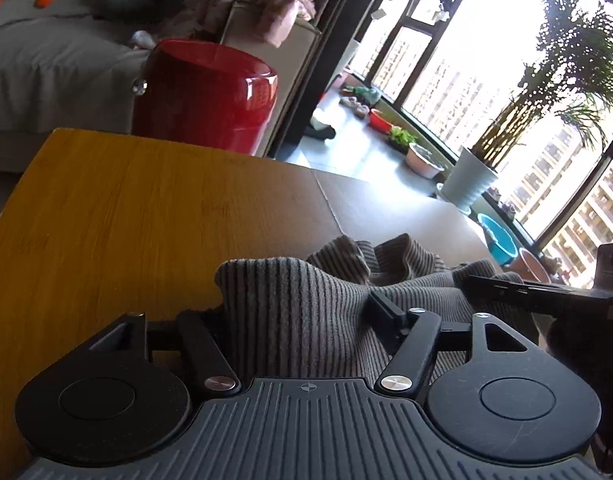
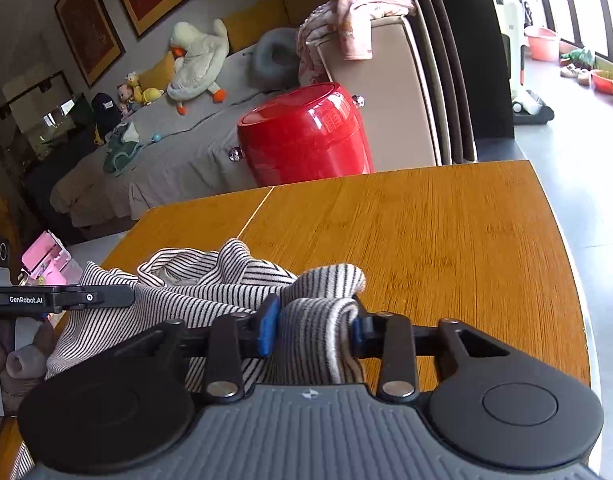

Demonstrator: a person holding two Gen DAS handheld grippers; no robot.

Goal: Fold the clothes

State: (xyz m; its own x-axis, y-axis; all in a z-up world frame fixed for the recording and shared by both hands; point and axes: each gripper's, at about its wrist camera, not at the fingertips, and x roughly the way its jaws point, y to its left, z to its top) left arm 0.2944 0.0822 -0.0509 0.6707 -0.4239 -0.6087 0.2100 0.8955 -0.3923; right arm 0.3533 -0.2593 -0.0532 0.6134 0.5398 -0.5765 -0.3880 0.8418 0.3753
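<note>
Colours only:
- crumpled knit garment [image 2: 194, 280]: white with thin black stripes; reads grey-brown striped in the backlit left wrist view [image 1: 306, 300]
- wooden bench top [image 2: 426, 232]: amber-orange bamboo grain, one pale seam line
- right tool [image 2: 314, 326]: black linkage, blue pads, dark grey ribbed body
- left tool [image 1: 294, 320]: all black, same grey ribbed body
- glossy drum-shaped stool [image 2: 306, 136]: bright red, chrome studs
- sofa cover [image 2: 178, 160]: plain grey
- plush goose [image 2: 198, 64]: white, orange beak and feet
- draped cloth on the sofa arm [image 2: 354, 12]: pink and white print
- ribbed plant pot [image 1: 468, 180]: white, green palm fronds
- basin [image 1: 498, 240]: teal
</note>
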